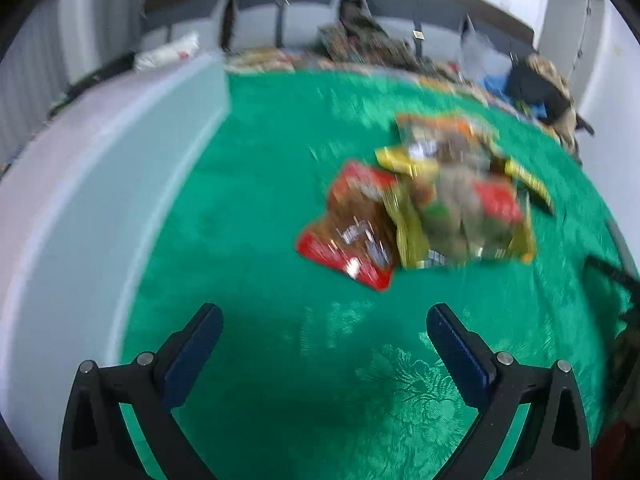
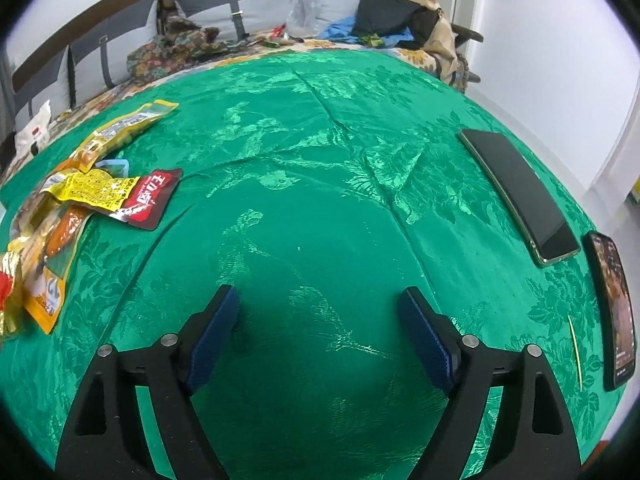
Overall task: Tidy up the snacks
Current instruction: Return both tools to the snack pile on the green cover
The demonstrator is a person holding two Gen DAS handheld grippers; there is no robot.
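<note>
Both sets of jaws stand wide apart with nothing between them. On the left gripper (image 1: 324, 320) the blue pads (image 1: 192, 356) hang over bare green cloth (image 1: 240, 208), and the whole view is smeared, so this hand looks to be on the move. Ahead of its jaws and a little to the right lies the snack pile (image 1: 424, 204): a red packet (image 1: 352, 228) nearest, yellow and orange ones lapping over it behind. Off to the left of the jaws sits a pale box (image 1: 120, 160), which looks like the place to put them (a guess, as its inside is hidden).

Over to the right gripper (image 2: 320, 304), parked above bare cloth, the same pile well off to its left, and two phones (image 2: 520, 196) lying off to its right near the table edge.

So the step in hand looks like the left hand's approach to that red packet. To do it well: come in low, straddle one free edge of the packet, and pinch only that one, because the packets overlap and a deep bite could drag its neighbour along. Foil is slick, so a firm squeeze near a sealed seam should hold best.
</note>
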